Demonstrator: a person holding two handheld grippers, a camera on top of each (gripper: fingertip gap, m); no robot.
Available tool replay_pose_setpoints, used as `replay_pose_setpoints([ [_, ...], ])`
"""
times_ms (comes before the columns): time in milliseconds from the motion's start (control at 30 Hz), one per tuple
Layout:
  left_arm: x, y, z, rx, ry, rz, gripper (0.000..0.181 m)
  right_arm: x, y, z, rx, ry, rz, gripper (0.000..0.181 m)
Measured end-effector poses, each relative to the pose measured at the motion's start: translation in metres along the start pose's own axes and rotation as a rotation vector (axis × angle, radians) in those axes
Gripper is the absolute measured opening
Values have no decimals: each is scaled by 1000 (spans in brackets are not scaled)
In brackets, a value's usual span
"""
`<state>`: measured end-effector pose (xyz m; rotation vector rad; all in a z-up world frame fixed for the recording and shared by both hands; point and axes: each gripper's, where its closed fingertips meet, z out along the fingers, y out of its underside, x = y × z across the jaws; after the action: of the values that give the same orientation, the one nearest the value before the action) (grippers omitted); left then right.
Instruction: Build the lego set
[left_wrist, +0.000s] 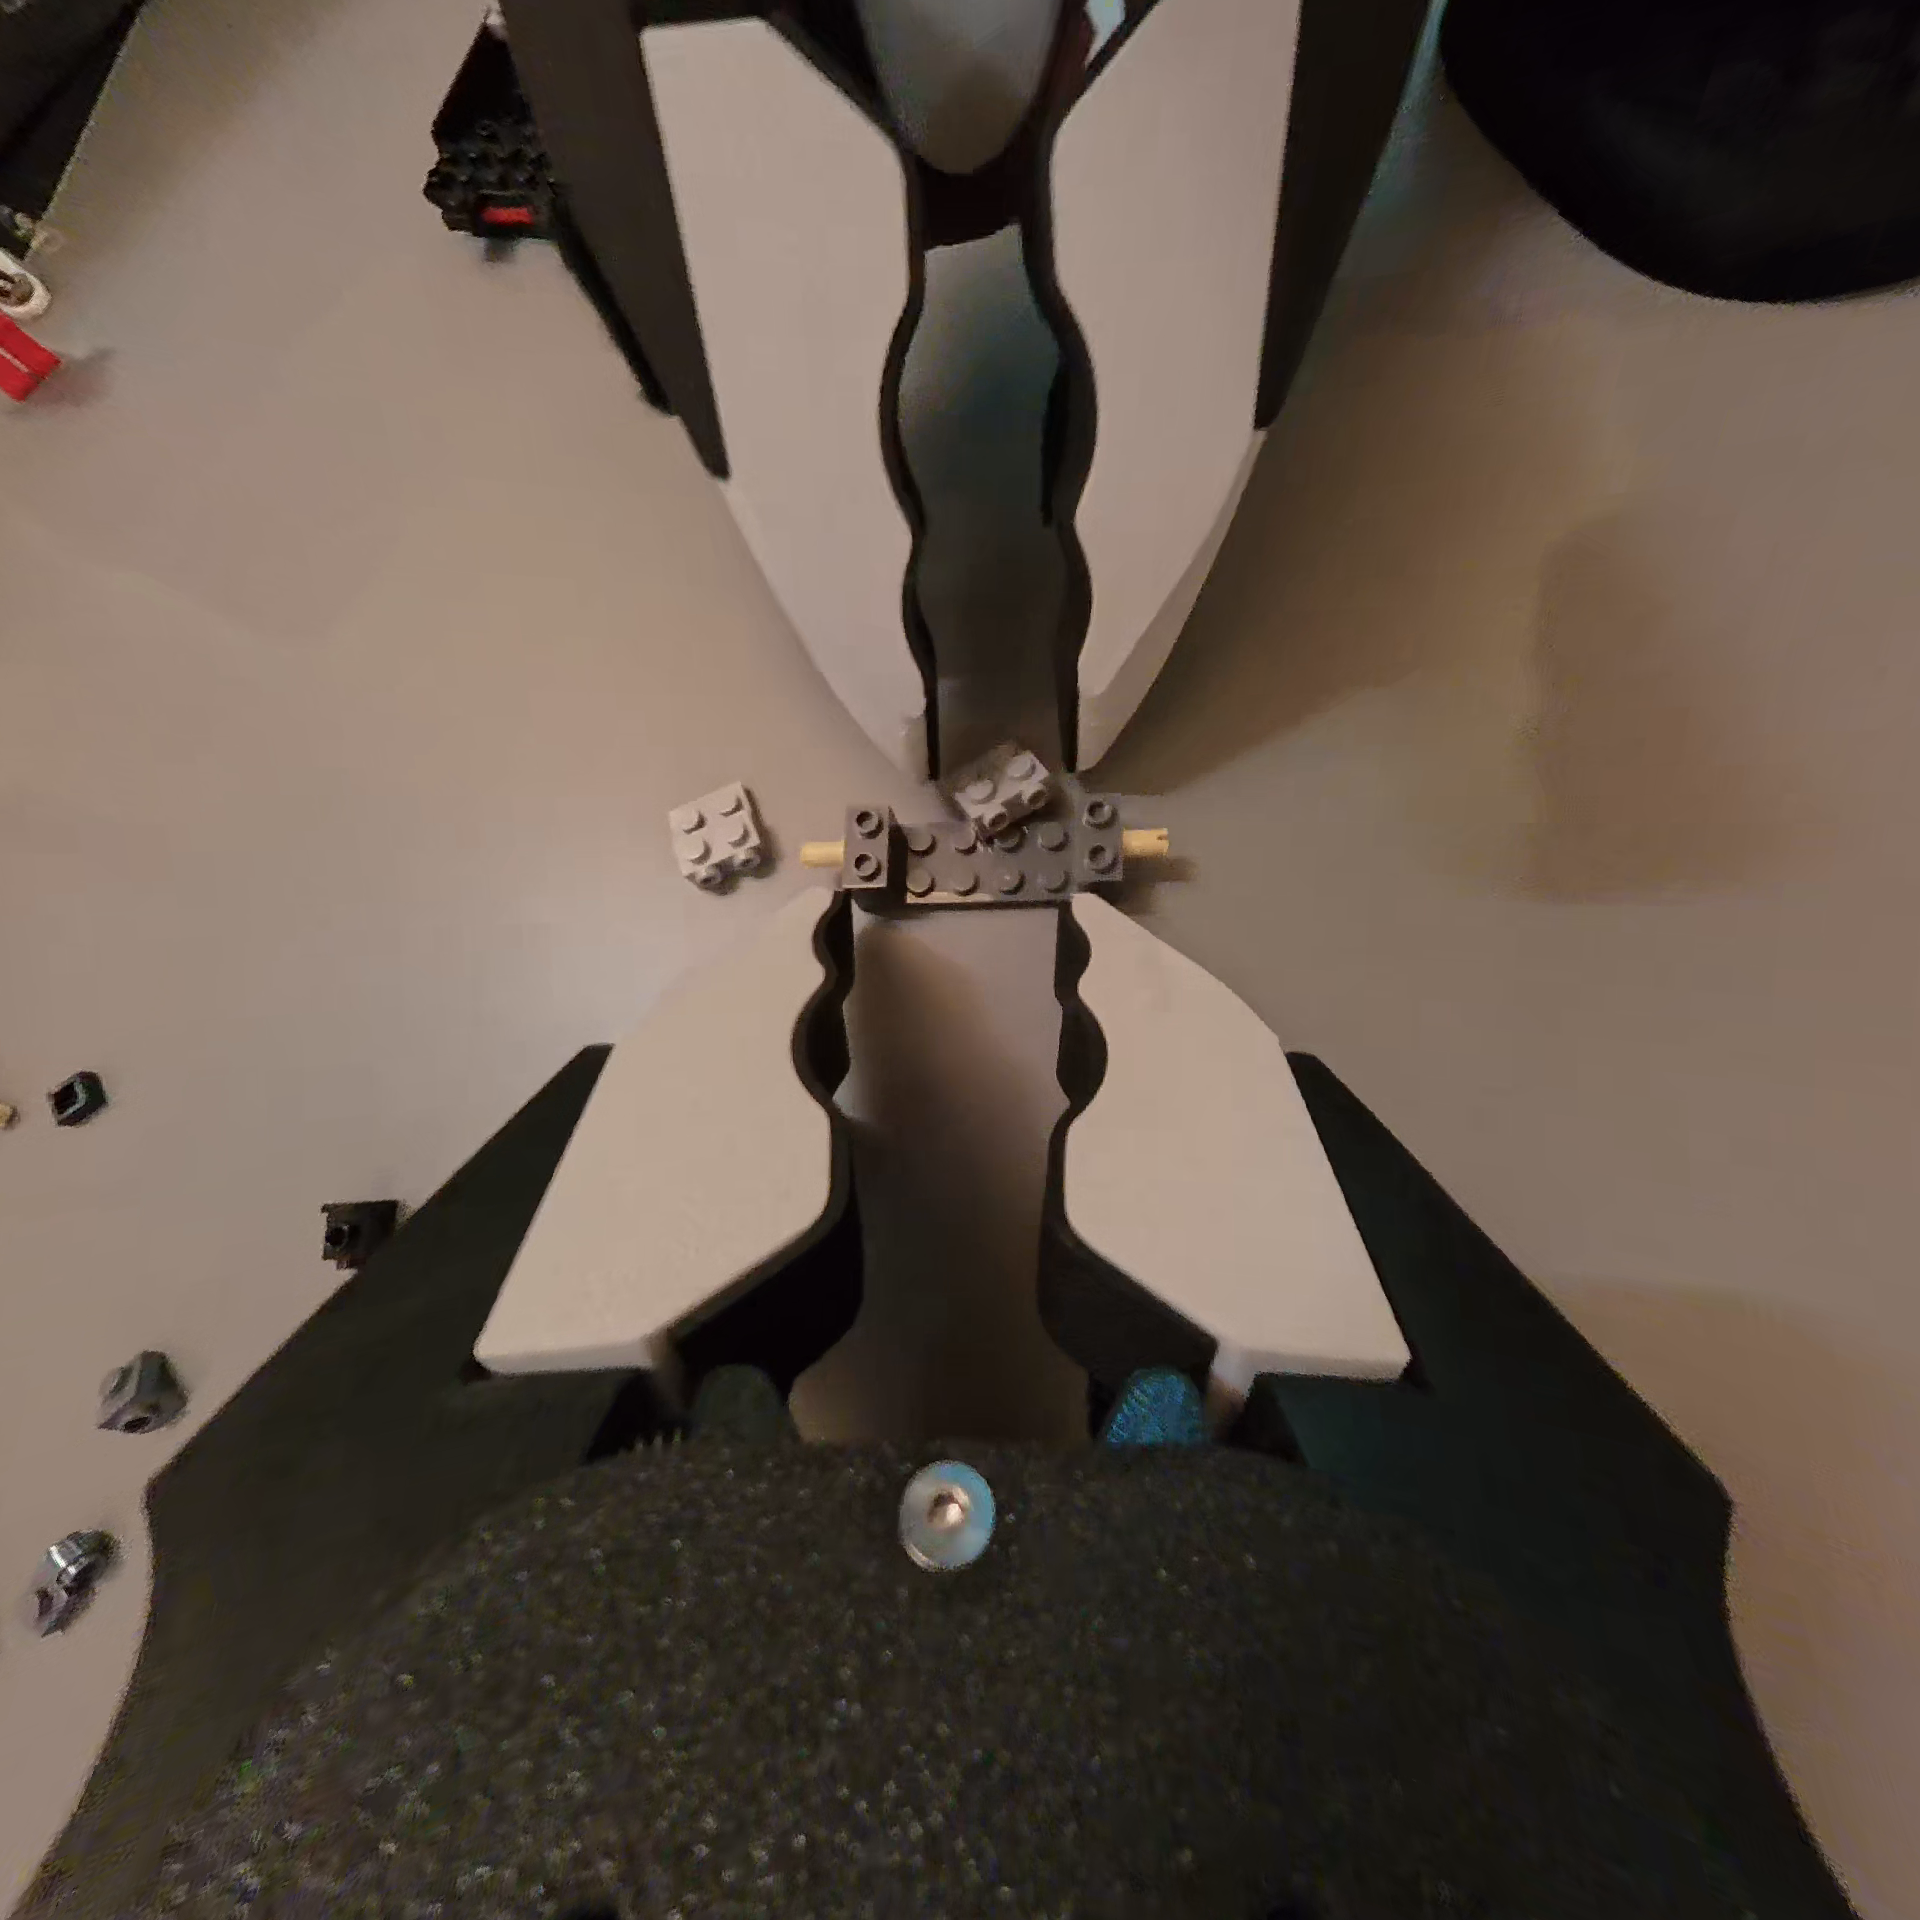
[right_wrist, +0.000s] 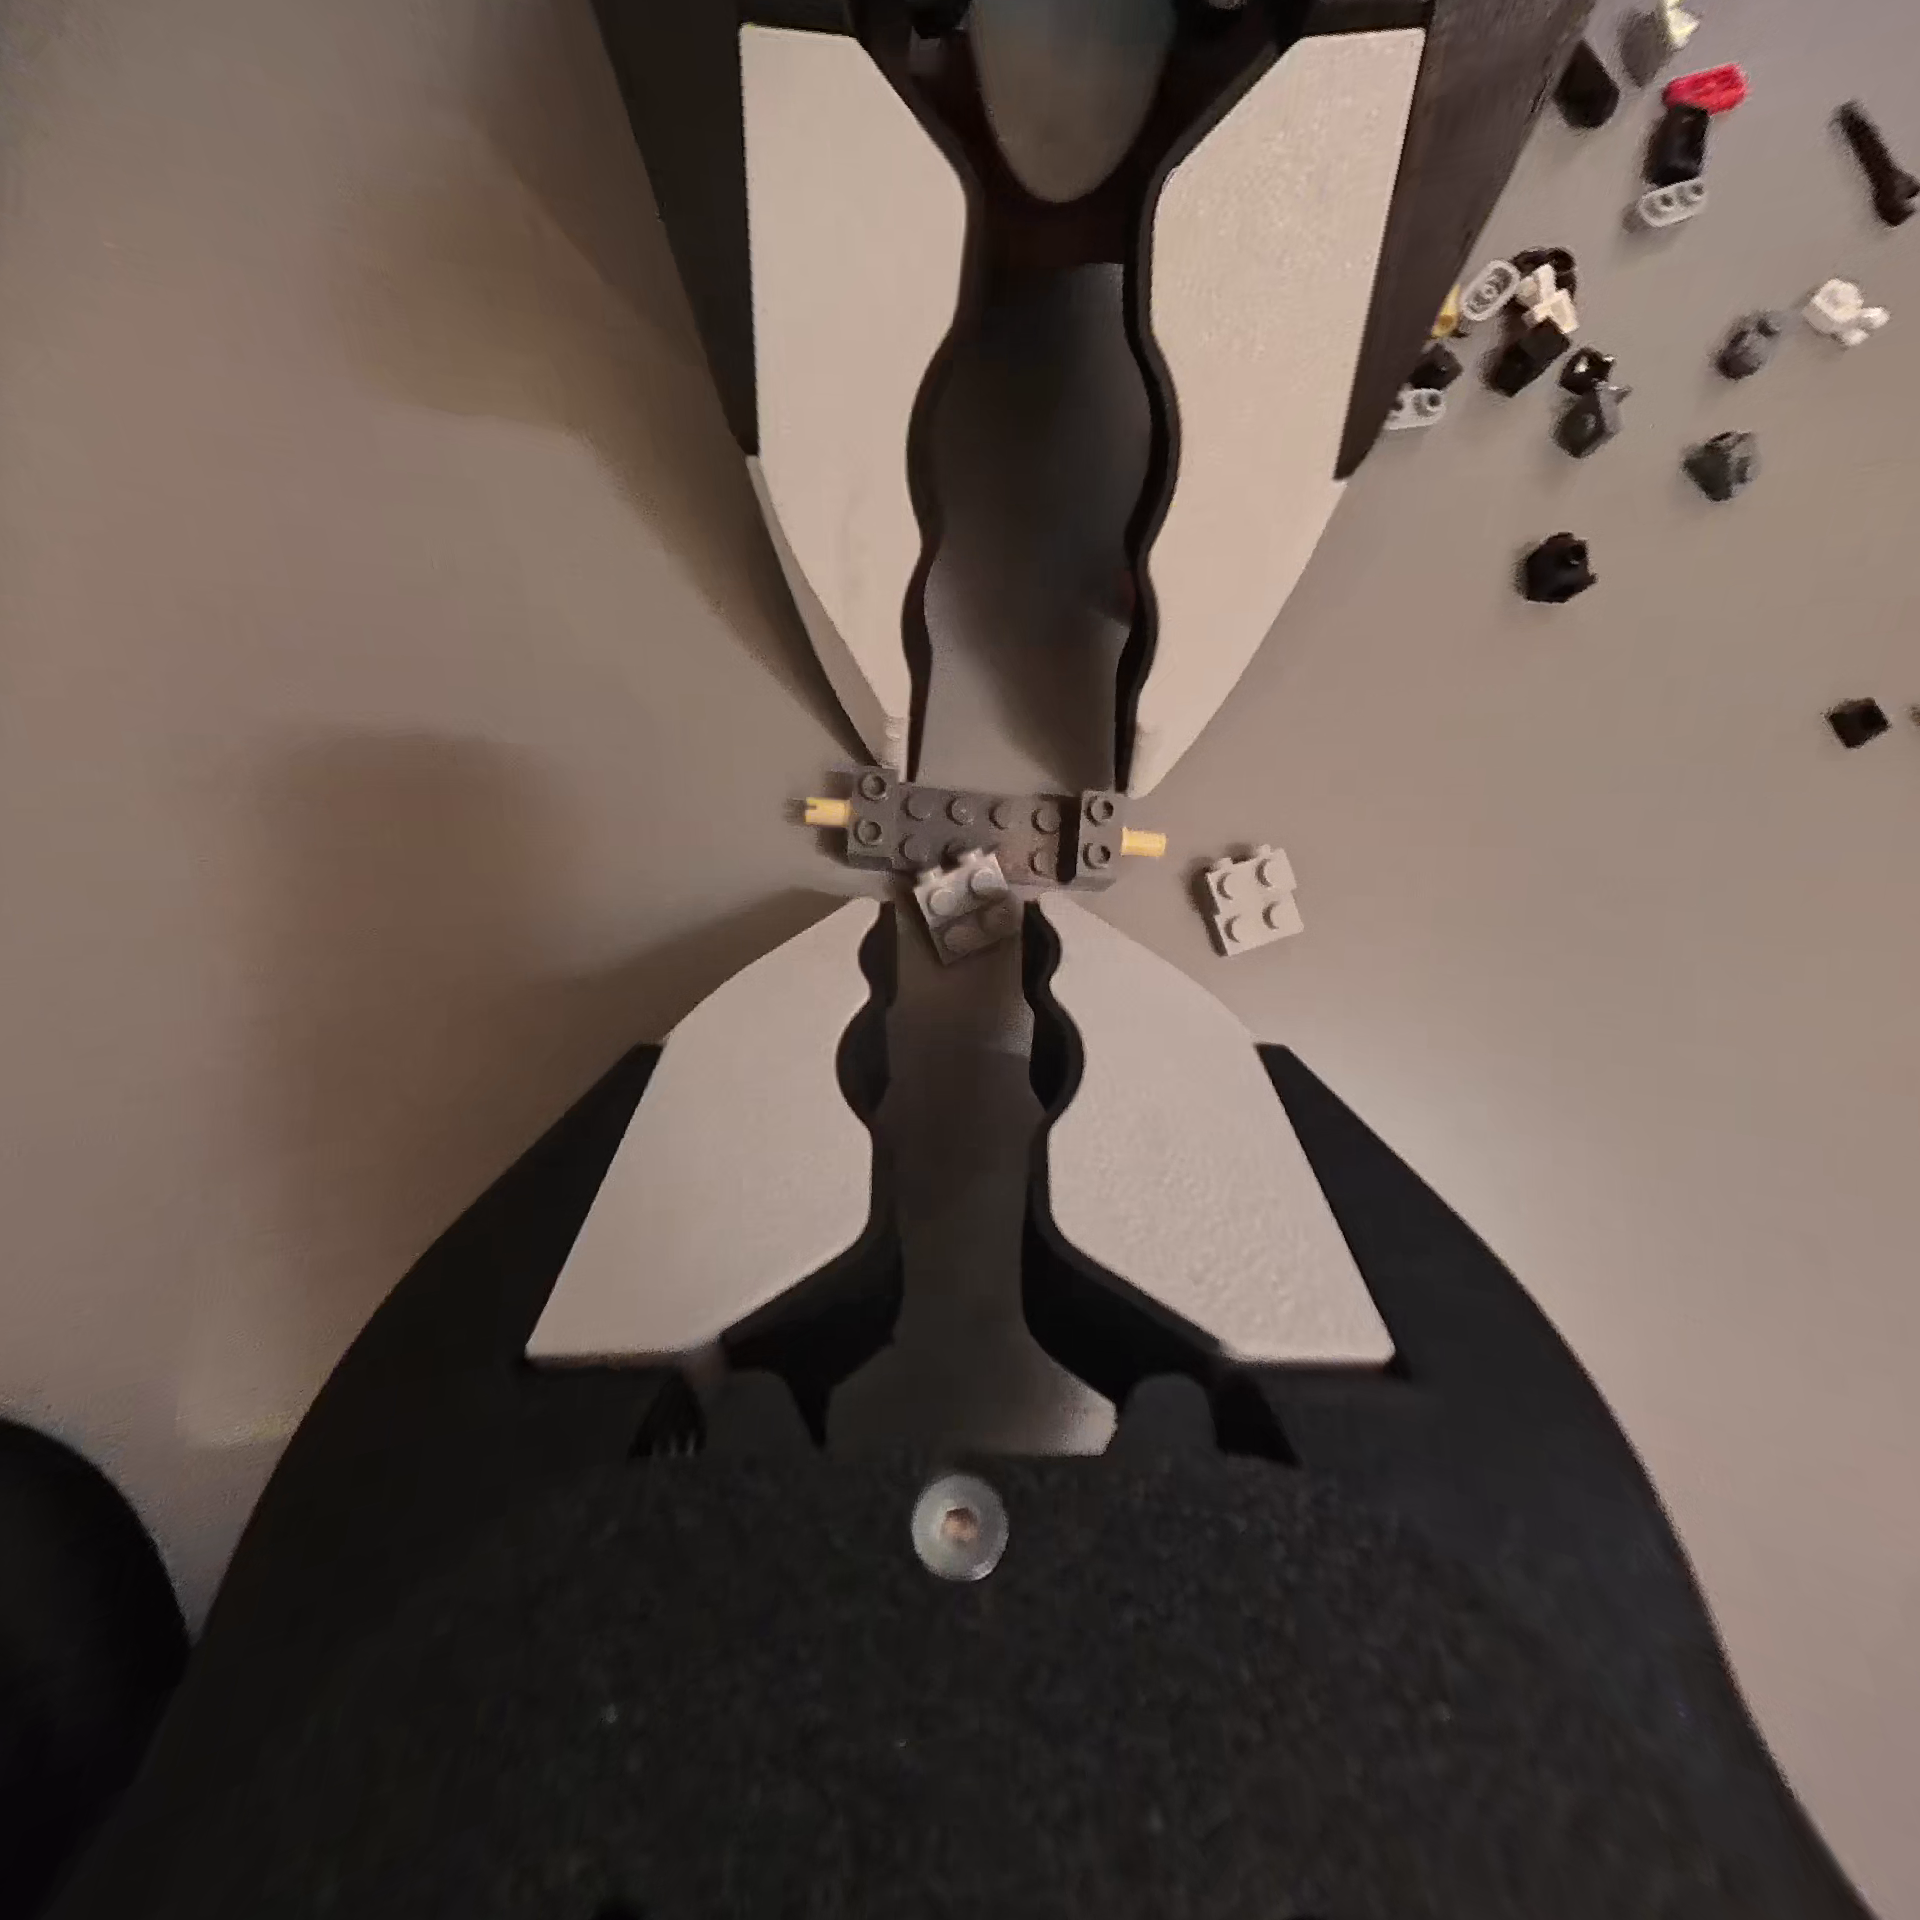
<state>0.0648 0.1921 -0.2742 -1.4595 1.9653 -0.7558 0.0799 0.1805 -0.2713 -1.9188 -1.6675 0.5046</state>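
Note:
A dark grey plate (left_wrist: 982, 868) with tan axle pins at both ends sits at the centre, just above the pale table (left_wrist: 312, 675). My left gripper (left_wrist: 956, 914) is shut on its near side; in the right wrist view the plate (right_wrist: 982, 821) sits at the left gripper's tips (right_wrist: 1018, 764). My right gripper (right_wrist: 958, 920) is shut on a small light grey brick (right_wrist: 961, 904), held tilted on the plate's studs. In the left wrist view the right gripper (left_wrist: 1003, 769) comes from the top with that brick (left_wrist: 1003, 795). A second light grey brick (left_wrist: 719, 836) lies beside the plate (right_wrist: 1254, 899).
Several loose small pieces (right_wrist: 1558, 343) lie scattered at the right wrist view's upper right, with single black pieces (right_wrist: 1555, 568) nearer. In the left wrist view, small black and grey pieces (left_wrist: 143, 1390) line the left edge, and a black-and-red assembly (left_wrist: 494, 177) stands at the top left. A dark round object (left_wrist: 1714, 135) is at the top right. Less than 4 cm separates the two grippers' tips. The dark round object (left_wrist: 1714, 135) is about 15 cm from my right fingertips.

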Motion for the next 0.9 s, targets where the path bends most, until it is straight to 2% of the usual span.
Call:
replay_pose_setpoints([
  [300, 6, -3, 1, 14, 5, 9, 38, 1, 0, 0, -9, -18, 25, 18],
  [433, 9, -5, 2, 16, -2, 13, 37, 5, -17, -12, 46, 24, 114, 17],
  [633, 2, -5, -4, 47, -1, -48, 36, 7, -14, -3, -89, 93, 262, 17],
  [900, -8, -2, -4, 44, -54, -86, 33, 11, -10, 5, -163, 164, 251, 18],
])
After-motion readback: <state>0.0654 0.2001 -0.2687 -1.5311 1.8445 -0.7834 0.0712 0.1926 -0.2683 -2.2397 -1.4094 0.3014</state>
